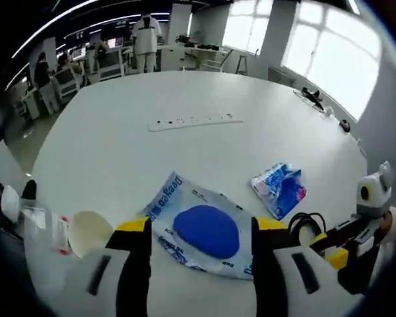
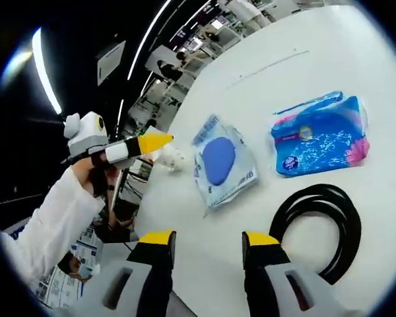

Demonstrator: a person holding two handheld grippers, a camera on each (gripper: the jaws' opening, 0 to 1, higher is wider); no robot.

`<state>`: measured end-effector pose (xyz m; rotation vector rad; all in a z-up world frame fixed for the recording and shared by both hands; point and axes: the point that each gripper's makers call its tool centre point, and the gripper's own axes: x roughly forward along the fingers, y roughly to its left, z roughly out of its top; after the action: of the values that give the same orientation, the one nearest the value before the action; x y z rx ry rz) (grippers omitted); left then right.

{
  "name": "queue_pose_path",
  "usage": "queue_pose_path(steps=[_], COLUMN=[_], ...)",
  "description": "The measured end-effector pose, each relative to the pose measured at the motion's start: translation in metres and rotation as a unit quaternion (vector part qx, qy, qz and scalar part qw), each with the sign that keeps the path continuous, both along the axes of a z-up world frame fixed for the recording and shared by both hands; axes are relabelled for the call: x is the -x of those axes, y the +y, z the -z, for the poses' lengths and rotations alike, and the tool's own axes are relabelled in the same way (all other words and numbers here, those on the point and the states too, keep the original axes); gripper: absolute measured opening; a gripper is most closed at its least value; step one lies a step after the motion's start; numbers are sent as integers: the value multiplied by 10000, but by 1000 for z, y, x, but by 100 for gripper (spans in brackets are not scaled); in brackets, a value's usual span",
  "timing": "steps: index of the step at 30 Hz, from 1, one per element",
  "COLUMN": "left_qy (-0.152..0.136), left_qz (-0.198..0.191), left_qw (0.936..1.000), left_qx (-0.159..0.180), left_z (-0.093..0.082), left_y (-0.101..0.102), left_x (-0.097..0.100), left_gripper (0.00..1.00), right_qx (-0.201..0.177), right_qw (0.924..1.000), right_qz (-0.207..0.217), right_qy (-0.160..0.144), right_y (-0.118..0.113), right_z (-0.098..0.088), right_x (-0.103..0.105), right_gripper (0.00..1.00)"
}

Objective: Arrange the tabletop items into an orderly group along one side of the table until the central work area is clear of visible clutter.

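Blue-pad packet (image 1: pixel 204 230) lies just ahead of the empty, spread-jawed left gripper (image 1: pixel 199 231).

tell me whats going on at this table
A person holds a gripper in each hand over a white table. The left gripper hovers open above a clear packet with a blue pad. The right gripper is open too, near a black cable coil and a blue patterned pack. Nothing is gripped yet.
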<state>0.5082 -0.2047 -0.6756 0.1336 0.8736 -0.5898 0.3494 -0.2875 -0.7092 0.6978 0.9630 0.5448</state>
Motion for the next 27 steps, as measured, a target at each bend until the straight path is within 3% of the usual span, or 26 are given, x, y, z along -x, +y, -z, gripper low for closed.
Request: queue_pose_path(steps=[7, 11, 15, 19, 22, 24, 26, 27], left_qy=[97, 152, 328, 372, 451, 519, 543, 511], left_qz=[61, 40, 114, 168, 78, -71, -47, -32], left_qw=[9989, 9987, 9967, 9928, 9923, 9937, 9932, 9914], left_qx=[-444, -480, -727, -1127, -1151, -990, -1026, -1202], left_z=[22, 33, 49, 62, 67, 69, 73, 74], left_y=[5, 2, 2, 11, 15, 14, 15, 20], left_x=[-23, -38, -40, -42, -44, -46, -46, -47], left_gripper=[57, 53, 46, 40, 38, 35, 28, 25], right_qx=[-21, 126, 234, 237, 312, 288, 254, 287], right_qw=[9999, 9995, 9978, 9975, 9978, 9971, 9969, 9968], right_qz=[93, 183, 350, 416, 332, 463, 524, 525], right_qy=[128, 240, 511, 518, 486, 532, 527, 533], right_y=[15, 18, 20, 28, 35, 36, 38, 39], right_z=[11, 23, 38, 41, 45, 47, 47, 47], right_x=[-14, -22, -26, -33, -36, -38, -41, -41], right_gripper=[40, 39, 39, 38, 32, 29, 29, 28])
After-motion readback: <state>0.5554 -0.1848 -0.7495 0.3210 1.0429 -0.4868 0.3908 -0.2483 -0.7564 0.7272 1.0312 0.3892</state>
